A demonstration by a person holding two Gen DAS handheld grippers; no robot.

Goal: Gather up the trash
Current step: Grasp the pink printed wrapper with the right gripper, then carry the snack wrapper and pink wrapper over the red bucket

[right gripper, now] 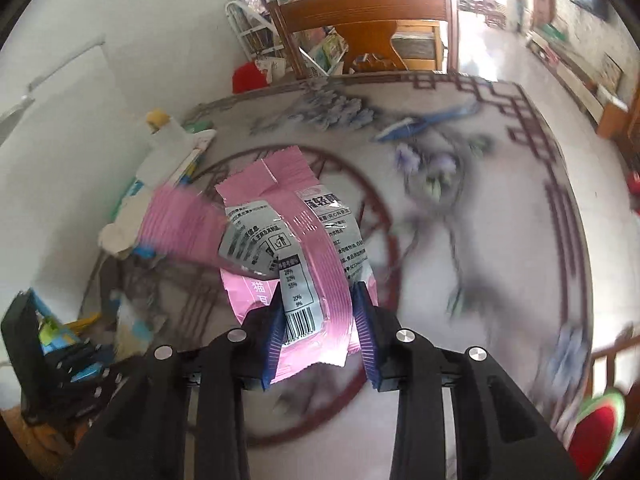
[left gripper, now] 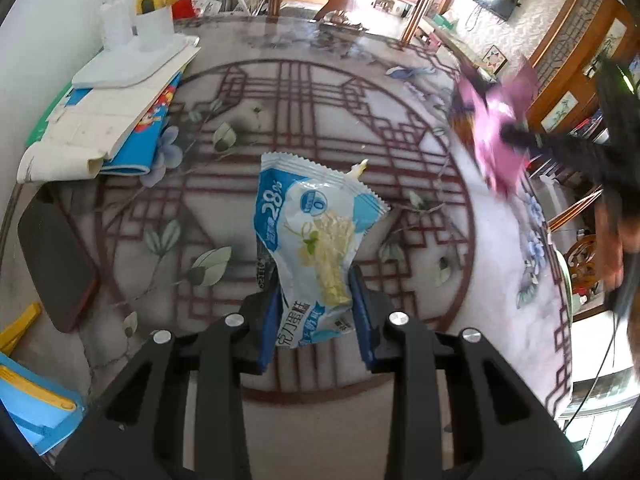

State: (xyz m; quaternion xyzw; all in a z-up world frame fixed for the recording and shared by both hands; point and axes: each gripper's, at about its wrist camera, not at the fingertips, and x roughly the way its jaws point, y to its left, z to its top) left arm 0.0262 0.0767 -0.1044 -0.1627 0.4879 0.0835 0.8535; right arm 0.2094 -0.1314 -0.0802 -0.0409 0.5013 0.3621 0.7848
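Left wrist view: the left tongs (left gripper: pixel 316 312) grip a blue-and-white wrapper (left gripper: pixel 316 232), raised above the patterned counter (left gripper: pixel 400 128). Right wrist view: the right tongs (right gripper: pixel 320 326) are clamped on a pink wrapper (right gripper: pixel 280 216), likewise raised above that counter (right gripper: pixel 500 208).

Patterned tablecloth (left gripper: pixel 320 128); stacked books (left gripper: pixel 100 120) at left; wooden chair (right gripper: pixel 360 20) behind table.

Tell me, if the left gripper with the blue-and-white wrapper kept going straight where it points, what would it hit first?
Probably the patterned tabletop. The left gripper tilts down toward it, with only its own blue-and-white wrapper ahead; no other object seems to lie in that line, though depth is uncertain.
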